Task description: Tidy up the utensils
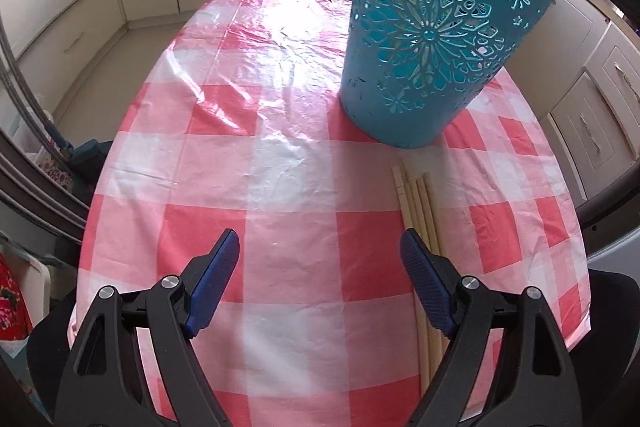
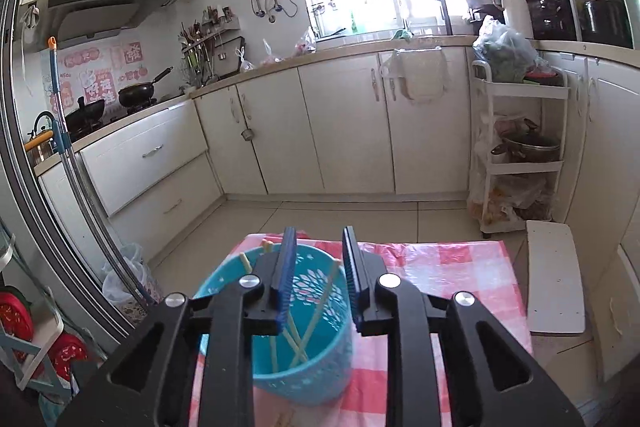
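Note:
A teal perforated basket [image 1: 428,39] stands on the pink-and-white checked tablecloth [image 1: 280,187], to the upper right in the left wrist view. Several pale wooden chopsticks [image 1: 416,199] lie in a bundle on the cloth in front of it, running under the right finger of my left gripper [image 1: 320,247], which hangs wide open over the cloth with nothing between its pads. In the right wrist view my right gripper [image 2: 319,239] hovers above the basket [image 2: 320,367], its jaws a little apart and nothing between them. Several chopsticks [image 2: 296,339] lean inside the basket.
Cream kitchen cabinets [image 2: 344,123] ring the table across a tiled floor. A white shelf cart [image 2: 520,147] with pots stands at the right, a white board [image 2: 554,279] lies near the table's right side, and a mop handle [image 2: 68,155] leans at the left.

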Tool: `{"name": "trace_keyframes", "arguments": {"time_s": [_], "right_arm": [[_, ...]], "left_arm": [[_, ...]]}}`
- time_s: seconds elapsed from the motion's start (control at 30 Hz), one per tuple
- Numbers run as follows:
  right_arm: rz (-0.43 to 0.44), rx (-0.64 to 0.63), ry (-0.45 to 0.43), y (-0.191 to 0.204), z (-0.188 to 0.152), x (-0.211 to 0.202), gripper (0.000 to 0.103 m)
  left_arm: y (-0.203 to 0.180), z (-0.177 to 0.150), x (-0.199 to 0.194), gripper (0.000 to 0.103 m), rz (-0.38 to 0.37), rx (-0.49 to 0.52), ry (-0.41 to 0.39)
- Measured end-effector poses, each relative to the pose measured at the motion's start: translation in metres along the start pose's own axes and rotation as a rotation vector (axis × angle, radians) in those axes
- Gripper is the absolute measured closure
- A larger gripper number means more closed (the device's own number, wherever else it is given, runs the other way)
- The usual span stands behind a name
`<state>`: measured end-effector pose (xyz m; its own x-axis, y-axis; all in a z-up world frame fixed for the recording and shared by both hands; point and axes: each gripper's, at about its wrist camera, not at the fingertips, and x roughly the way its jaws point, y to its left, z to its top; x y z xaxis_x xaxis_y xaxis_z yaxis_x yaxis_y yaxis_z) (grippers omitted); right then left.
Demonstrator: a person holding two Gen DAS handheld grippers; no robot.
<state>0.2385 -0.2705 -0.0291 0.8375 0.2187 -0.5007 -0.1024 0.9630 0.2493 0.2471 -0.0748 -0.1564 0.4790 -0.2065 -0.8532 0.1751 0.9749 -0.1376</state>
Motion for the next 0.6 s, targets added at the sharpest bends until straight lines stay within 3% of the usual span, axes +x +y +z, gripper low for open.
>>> {"name": "trace_keyframes", "arguments": {"time_s": [0.27, 0.5, 0.53, 0.6], "right_arm": [[-0.228, 0.016, 0.024, -0.096, -0.019, -0.066, 0.068], [-0.460, 0.113, 0.166, -0.202, -0.067, -0.086, 0.066], [-0.489, 0.136, 0.204, -0.219, -0.078, -0.085, 0.066], [-0.466, 0.309, 0.266, -0.259, -0.091, -0.086, 0.066]], "left_arm": [[-0.019, -0.001, 0.020, 0.024, 0.042, 0.050, 0.030], [-0.026, -0.004, 0.022, 0.025, 0.058, 0.070, 0.027], [-0.028, -0.004, 0.022, 0.025, 0.060, 0.074, 0.025], [-0.030, -0.004, 0.022, 0.027, 0.062, 0.082, 0.025]]}}
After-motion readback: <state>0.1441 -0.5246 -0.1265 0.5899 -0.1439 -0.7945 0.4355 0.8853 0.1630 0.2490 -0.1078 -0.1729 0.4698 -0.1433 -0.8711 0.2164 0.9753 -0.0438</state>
